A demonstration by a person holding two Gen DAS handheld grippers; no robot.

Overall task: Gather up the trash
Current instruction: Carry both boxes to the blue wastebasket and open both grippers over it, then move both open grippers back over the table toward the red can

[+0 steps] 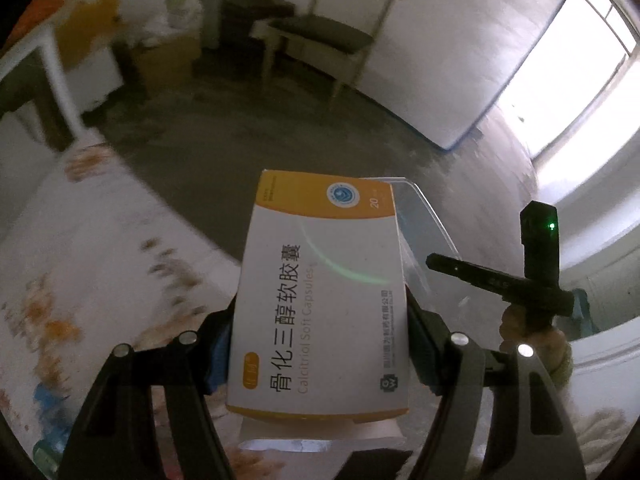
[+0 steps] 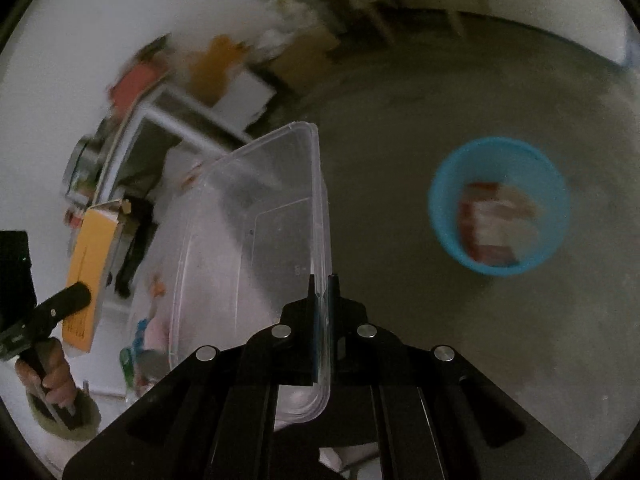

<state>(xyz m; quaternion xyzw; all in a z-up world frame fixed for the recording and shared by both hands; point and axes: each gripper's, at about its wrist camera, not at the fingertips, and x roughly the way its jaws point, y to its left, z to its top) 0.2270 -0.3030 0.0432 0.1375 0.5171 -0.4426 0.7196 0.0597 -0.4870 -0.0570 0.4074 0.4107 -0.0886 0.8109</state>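
A white and orange medicine box (image 1: 320, 300) sits between the jaws of my left gripper (image 1: 320, 346), which is shut on its two long sides. The same box (image 2: 90, 272) shows at the left of the right wrist view. My right gripper (image 2: 322, 284) is shut on the rim of a clear plastic container (image 2: 256, 240), held on edge; the container (image 1: 428, 240) peeks out behind the box in the left wrist view. A blue bin (image 2: 498, 204) stands on the grey floor to the right, with red and white trash inside. Both grippers hang above the floor, beside the table.
A table with a patterned white cloth (image 1: 100, 260) lies to the left. At the back stand a wooden chair (image 1: 320, 36) and a cardboard box (image 1: 168, 60). A white panel (image 1: 440, 72) leans on the wall near a bright window (image 1: 580, 60). A person's hand (image 2: 52, 376) grips the left handle.
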